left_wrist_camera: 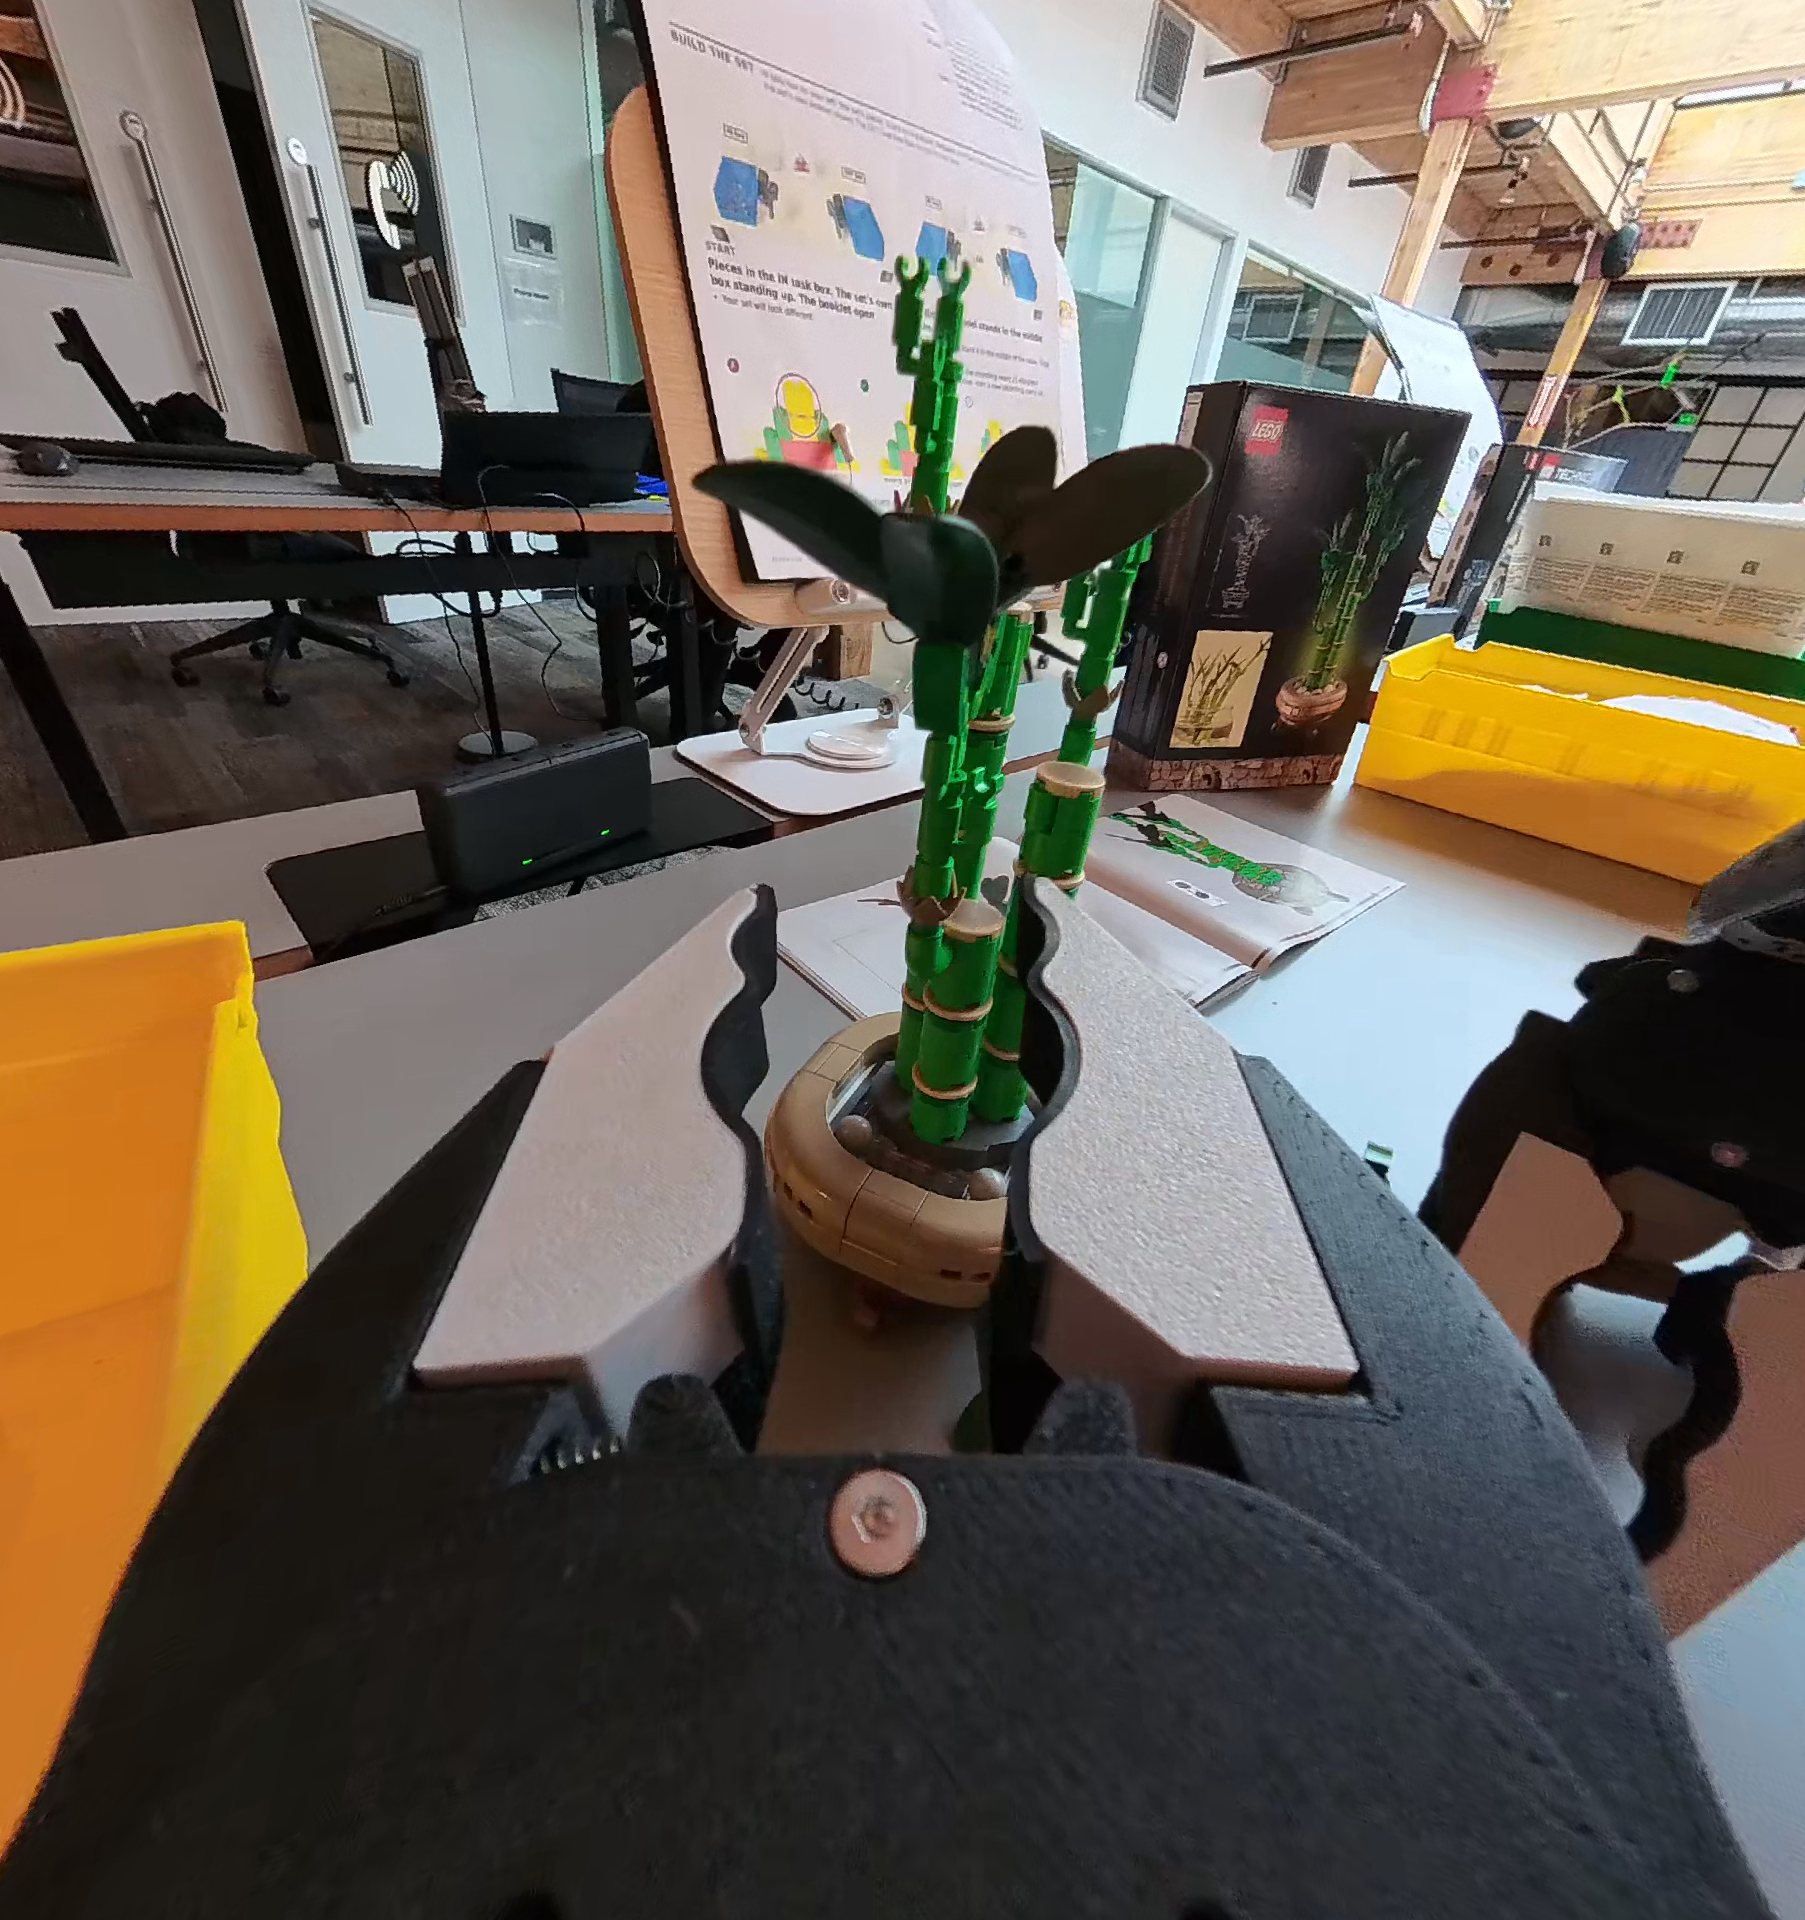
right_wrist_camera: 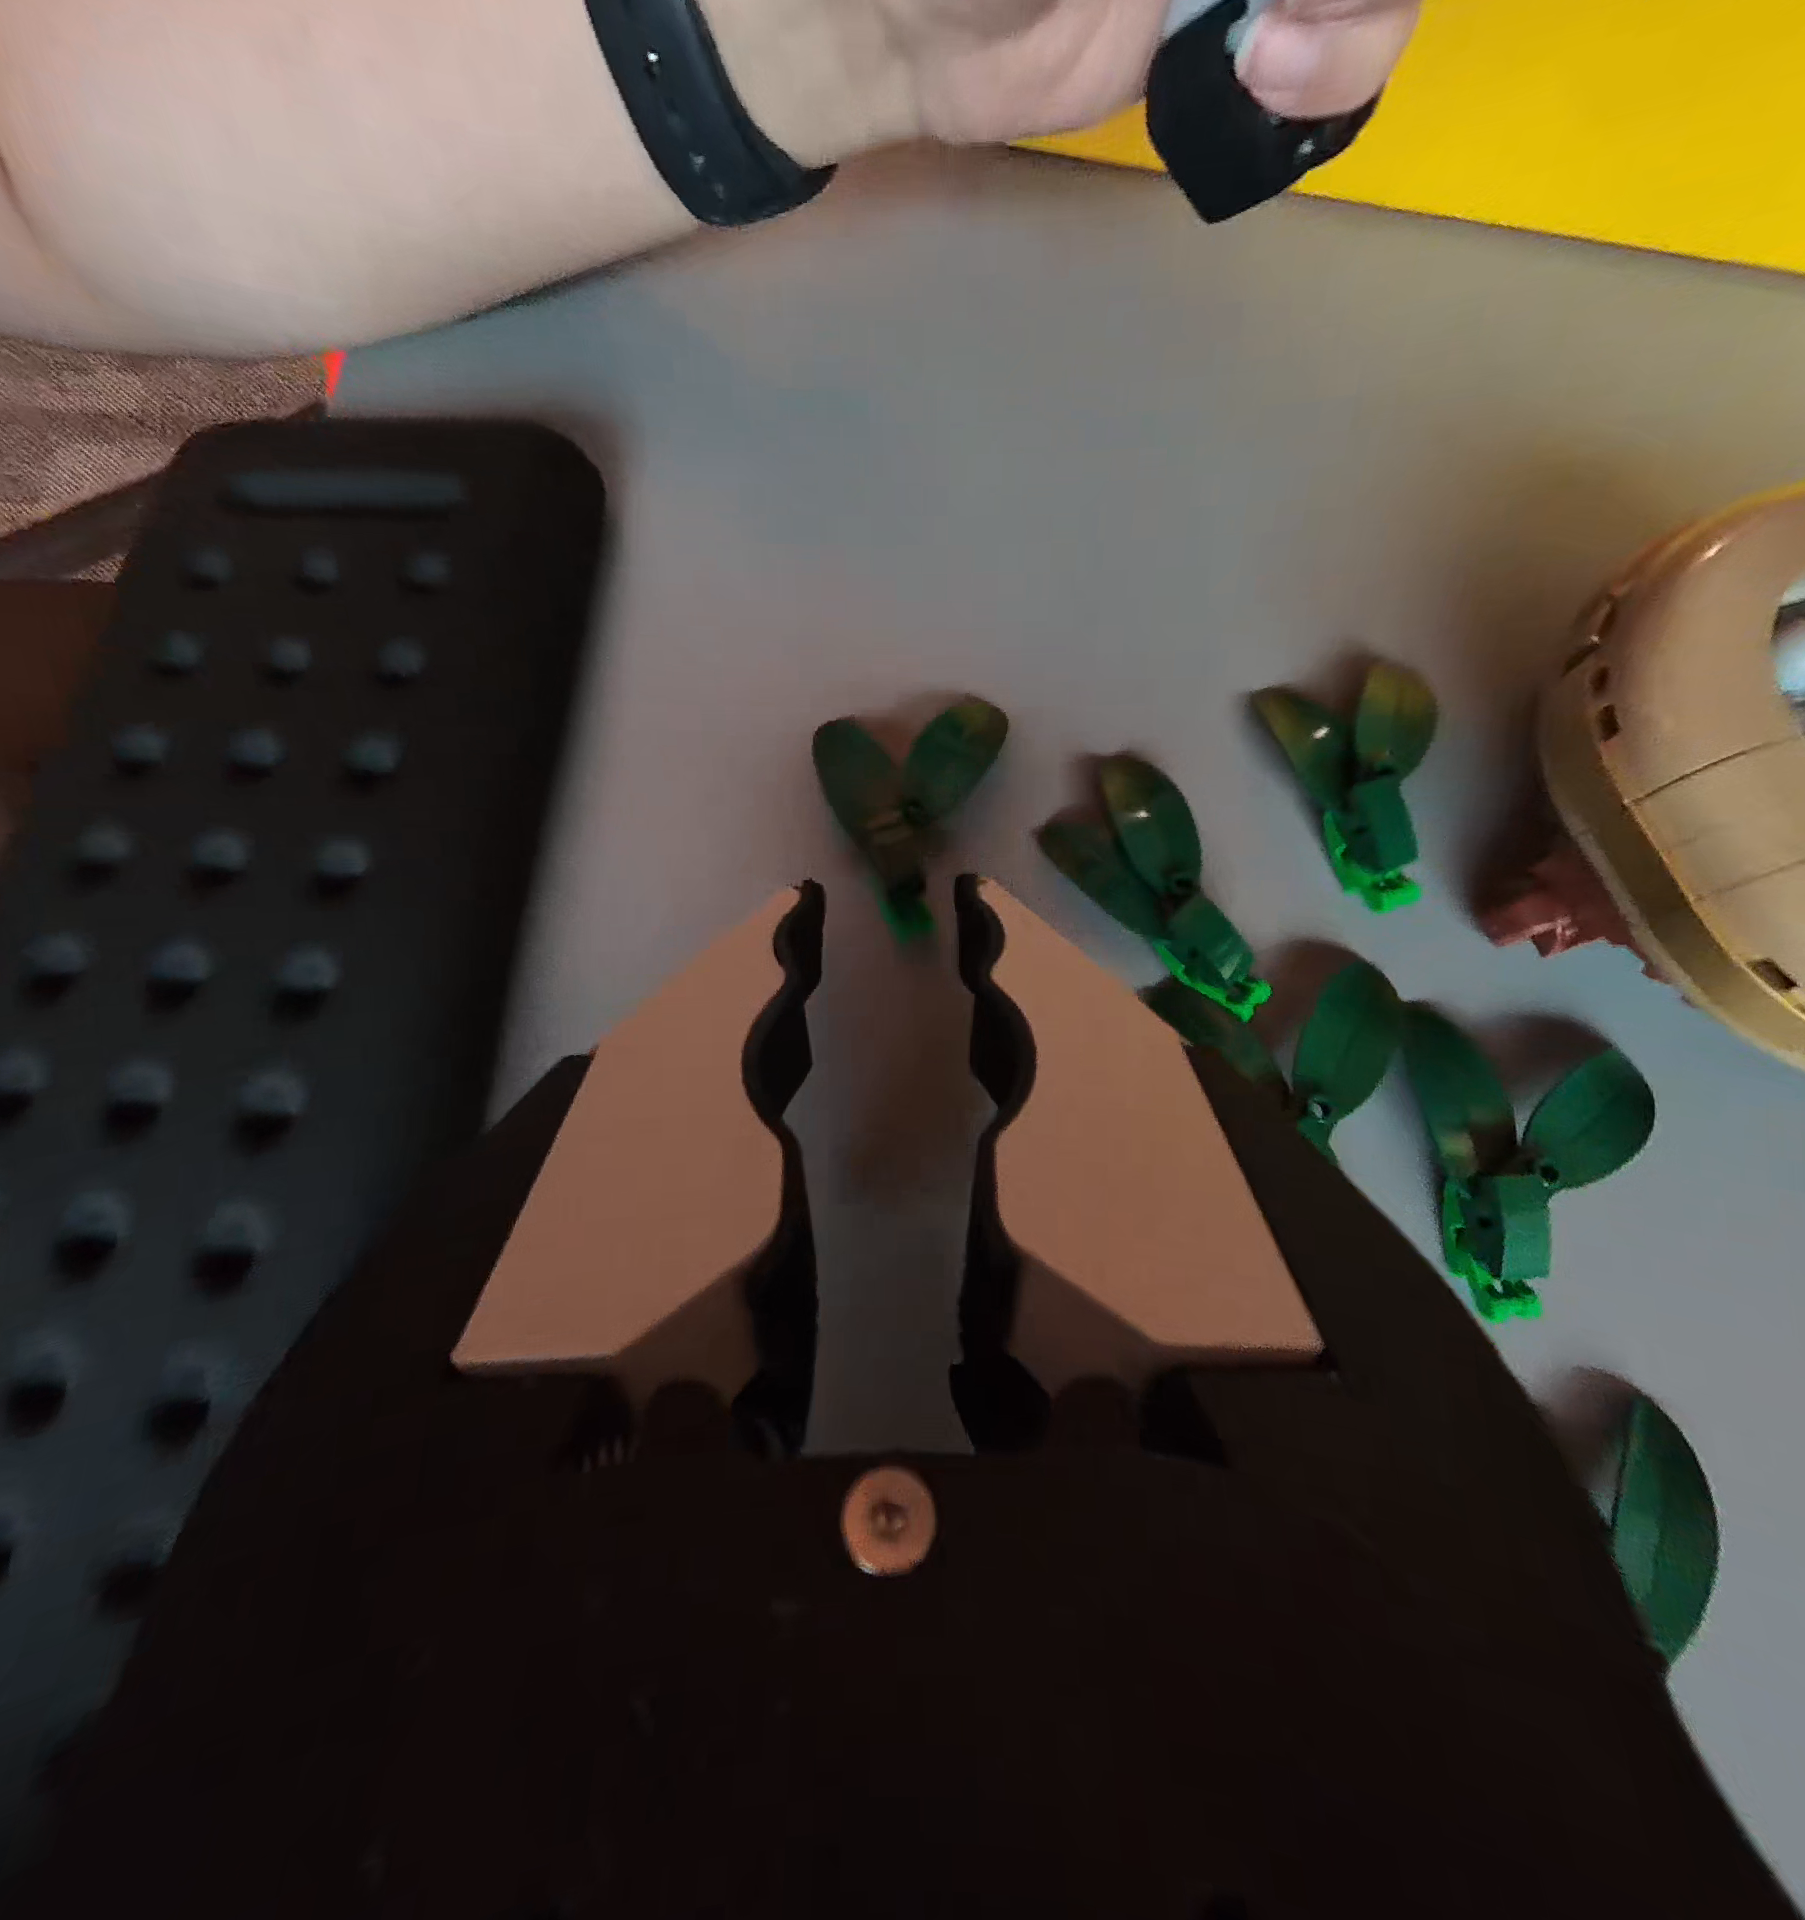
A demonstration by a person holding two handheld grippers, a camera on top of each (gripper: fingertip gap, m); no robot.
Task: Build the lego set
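Note:
A green bamboo model stands upright in a tan round pot on the grey table. A dark green leaf cluster sits high on one stalk. My left gripper is open, and the pot and stalks show through its gap. The pot shows at the right edge of the right wrist view. Several loose leaf pieces lie on the table, the nearest one just past my right gripper. That gripper is open a narrow gap and empty.
A black studded plate lies left of the right gripper. A person's arm with a black wristband crosses the top. Yellow bins flank the table. An open booklet, the set box and an instruction board stand behind. Tip to tip, the grippers are about 20 cm apart. It is some 10 cm from my right tips to the pot.

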